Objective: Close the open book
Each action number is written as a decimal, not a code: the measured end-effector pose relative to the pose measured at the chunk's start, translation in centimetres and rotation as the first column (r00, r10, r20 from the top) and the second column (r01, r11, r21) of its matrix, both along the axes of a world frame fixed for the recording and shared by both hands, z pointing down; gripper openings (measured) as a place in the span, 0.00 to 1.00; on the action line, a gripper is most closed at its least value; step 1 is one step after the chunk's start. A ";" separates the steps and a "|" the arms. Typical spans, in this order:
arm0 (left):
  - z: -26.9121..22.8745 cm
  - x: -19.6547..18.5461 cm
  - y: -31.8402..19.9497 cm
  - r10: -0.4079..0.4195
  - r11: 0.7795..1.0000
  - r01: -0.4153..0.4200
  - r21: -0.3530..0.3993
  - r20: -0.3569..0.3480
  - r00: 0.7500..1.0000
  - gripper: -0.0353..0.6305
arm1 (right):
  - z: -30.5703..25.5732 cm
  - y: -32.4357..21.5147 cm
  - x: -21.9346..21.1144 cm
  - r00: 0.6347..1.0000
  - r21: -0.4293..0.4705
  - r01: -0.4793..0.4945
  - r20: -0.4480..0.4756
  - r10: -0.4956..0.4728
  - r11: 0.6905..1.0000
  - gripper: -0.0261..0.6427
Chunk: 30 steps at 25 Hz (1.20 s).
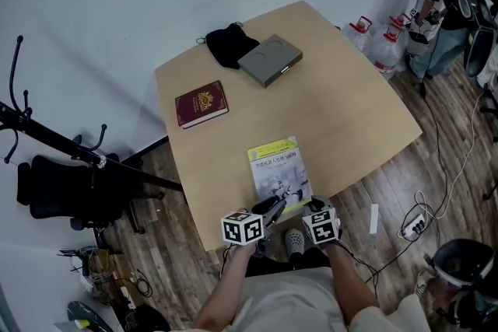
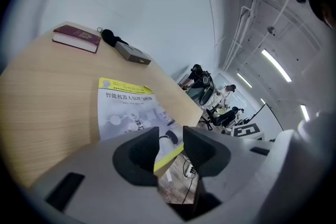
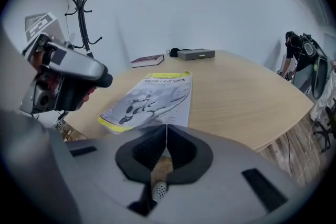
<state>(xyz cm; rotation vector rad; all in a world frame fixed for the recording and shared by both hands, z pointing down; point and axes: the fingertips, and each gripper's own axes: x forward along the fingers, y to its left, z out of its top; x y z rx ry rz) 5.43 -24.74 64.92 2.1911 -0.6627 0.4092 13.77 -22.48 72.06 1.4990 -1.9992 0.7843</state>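
The yellow and white book (image 1: pixel 278 171) lies closed, cover up, near the front edge of the wooden table (image 1: pixel 350 113). My left gripper (image 1: pixel 272 207) hovers over the book's near left corner, its jaws open with nothing pressed between them. In the left gripper view the book (image 2: pixel 126 107) stretches ahead and its yellow corner shows behind the gap of the left gripper (image 2: pixel 170 136). My right gripper (image 1: pixel 313 205) is shut and empty just off the book's near right corner. The right gripper (image 3: pixel 166 131) faces the book (image 3: pixel 152 99), with the left gripper (image 3: pixel 68 68) at the left.
A maroon book (image 1: pixel 201 103), a grey box (image 1: pixel 269 59) and a black cloth (image 1: pixel 229 44) lie at the table's far side. A black coat stand (image 1: pixel 47 132) leans at the left. Water bottles (image 1: pixel 381 39) and a person (image 1: pixel 443 4) are at the far right.
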 end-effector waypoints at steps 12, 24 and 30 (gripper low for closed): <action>-2.2 -7.0 1.0 -0.065 0.997 0.065 0.038 -0.005 0.998 0.27 | -0.4 3.9 1.1 0.976 -0.037 -0.211 0.037 0.213 0.977 0.09; -4.7 -12.5 3.0 0.084 0.971 -0.107 0.215 0.114 0.990 0.27 | -5.8 7.9 -3.9 0.956 0.048 -0.293 -0.012 0.294 0.955 0.09; -6.3 -14.9 3.8 0.087 0.948 -0.123 0.292 0.133 0.987 0.27 | -7.1 9.0 -7.1 0.952 0.066 -0.304 -0.022 0.306 0.950 0.09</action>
